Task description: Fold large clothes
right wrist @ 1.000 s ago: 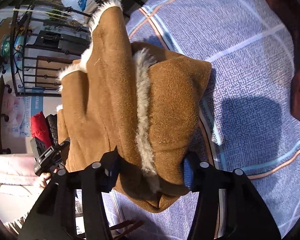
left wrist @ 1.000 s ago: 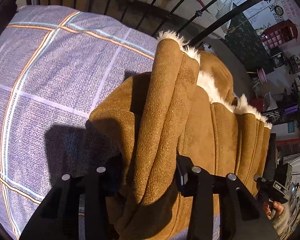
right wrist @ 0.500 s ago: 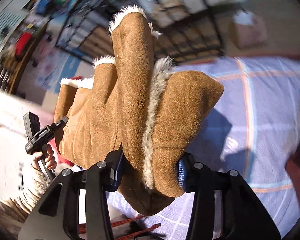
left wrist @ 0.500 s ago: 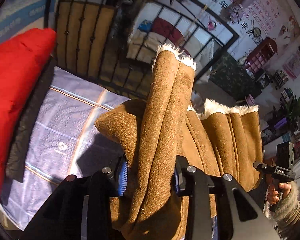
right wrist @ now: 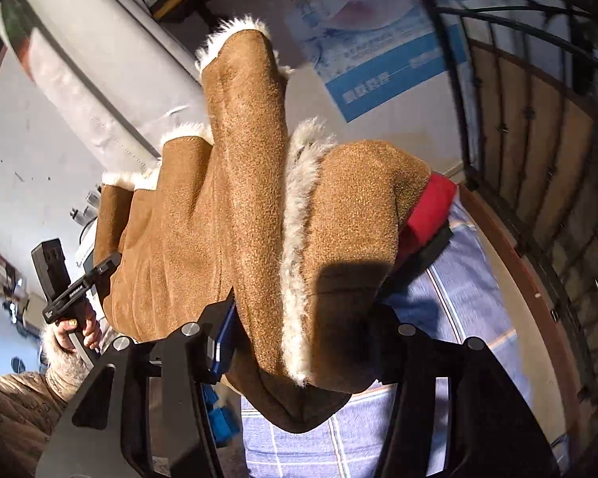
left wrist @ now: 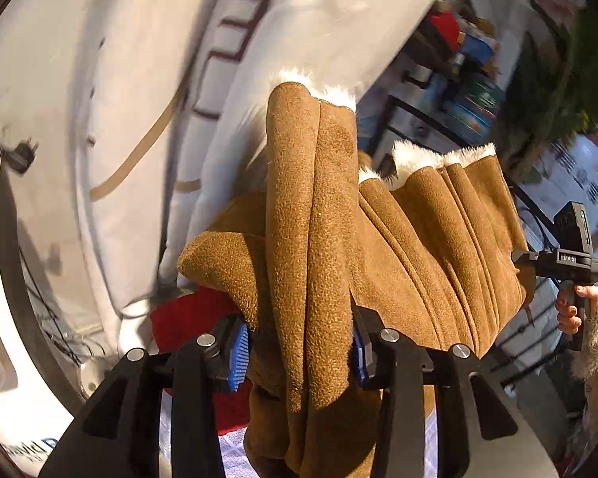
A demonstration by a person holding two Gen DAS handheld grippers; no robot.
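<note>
Both tongs' view: coat, red garment

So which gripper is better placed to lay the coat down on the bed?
Probably the right gripper: its view shows the blue checked bedspread directly below the brown coat. The left gripper faces mostly the wall.

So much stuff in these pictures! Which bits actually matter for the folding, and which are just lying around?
Part of the job:
brown fleece-lined coat
left gripper, clamped on the coat
right gripper, clamped on the coat
checked bedsheet below

Just lying about:
red garment on the bed
iron bed frame
blue-and-white poster
</note>
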